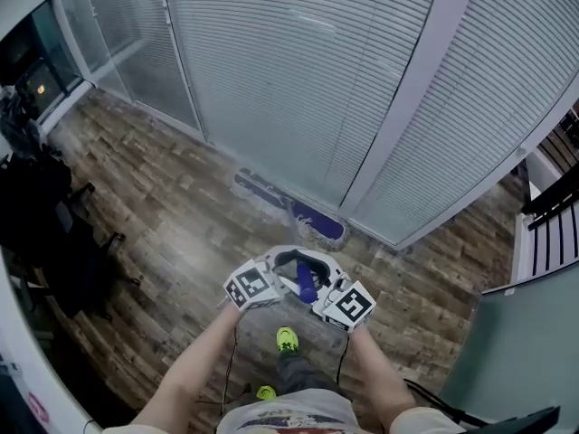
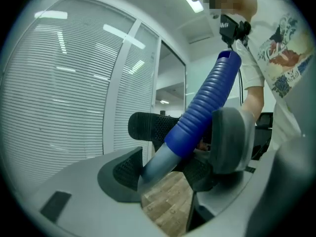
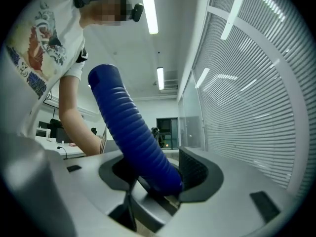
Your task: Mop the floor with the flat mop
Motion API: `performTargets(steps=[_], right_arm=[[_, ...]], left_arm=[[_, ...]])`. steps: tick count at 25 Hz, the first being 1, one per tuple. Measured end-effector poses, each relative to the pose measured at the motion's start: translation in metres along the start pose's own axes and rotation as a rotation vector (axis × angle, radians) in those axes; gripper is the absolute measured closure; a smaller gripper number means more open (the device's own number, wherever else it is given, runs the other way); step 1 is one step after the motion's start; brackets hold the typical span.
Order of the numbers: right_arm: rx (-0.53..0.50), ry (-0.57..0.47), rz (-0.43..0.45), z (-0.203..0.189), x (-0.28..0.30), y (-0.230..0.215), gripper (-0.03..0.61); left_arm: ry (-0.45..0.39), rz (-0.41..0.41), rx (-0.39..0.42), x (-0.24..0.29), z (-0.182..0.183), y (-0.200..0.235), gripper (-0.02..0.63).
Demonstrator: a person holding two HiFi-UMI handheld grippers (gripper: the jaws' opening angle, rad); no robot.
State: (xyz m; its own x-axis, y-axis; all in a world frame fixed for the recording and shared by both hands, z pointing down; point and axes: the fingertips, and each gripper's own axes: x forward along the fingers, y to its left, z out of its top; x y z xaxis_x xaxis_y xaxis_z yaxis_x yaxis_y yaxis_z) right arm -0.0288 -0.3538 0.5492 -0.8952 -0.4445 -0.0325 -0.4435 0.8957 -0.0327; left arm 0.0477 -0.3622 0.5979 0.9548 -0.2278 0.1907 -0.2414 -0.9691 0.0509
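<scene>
The flat mop's purple head lies on the wood-look floor at the foot of the glass wall. Its blue ribbed handle rises toward me, and both grippers meet around it. My left gripper comes in from the left and my right gripper from the right. In the left gripper view the handle and the bare pole cross the left gripper between its pads. The right gripper has the handle leaning against its right pad. Each gripper is shut on the handle.
A glass wall with shut blinds runs across ahead. Black chairs and gear crowd the left side. A dark railing and a grey partition stand at the right. My green shoes are just below the grippers.
</scene>
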Motion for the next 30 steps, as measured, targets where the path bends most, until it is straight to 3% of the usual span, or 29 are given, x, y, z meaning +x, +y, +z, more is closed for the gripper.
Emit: performTargets(steps=[5,9,12,19,30], right_arm=[[0.0,-0.041,-0.018,0.017,0.006,-0.03,0.354],[-0.006,0.035,0.005,0.001,0.008,-0.002,0.354],[0.015,0.07,0.002,-0.006,0.009,0.036,0.354],[0.02,0.117,0.019,-0.005,-0.04,0.142,0.354],[0.026,0.203,0.04,-0.007,-0.107,0.374,0.354]], left_arm=[[-0.041,0.01,-0.028,0.01,0.019,0.025,0.396],[0.055,0.004,0.013,-0.004,0.002,0.006,0.396],[0.061,0.044,-0.018,-0.027,-0.01,-0.019,0.396],[0.029,0.076,-0.056,-0.058,-0.017,-0.13,0.394],[-0.029,0.102,-0.108,-0.152,-0.039,-0.349,0.385]])
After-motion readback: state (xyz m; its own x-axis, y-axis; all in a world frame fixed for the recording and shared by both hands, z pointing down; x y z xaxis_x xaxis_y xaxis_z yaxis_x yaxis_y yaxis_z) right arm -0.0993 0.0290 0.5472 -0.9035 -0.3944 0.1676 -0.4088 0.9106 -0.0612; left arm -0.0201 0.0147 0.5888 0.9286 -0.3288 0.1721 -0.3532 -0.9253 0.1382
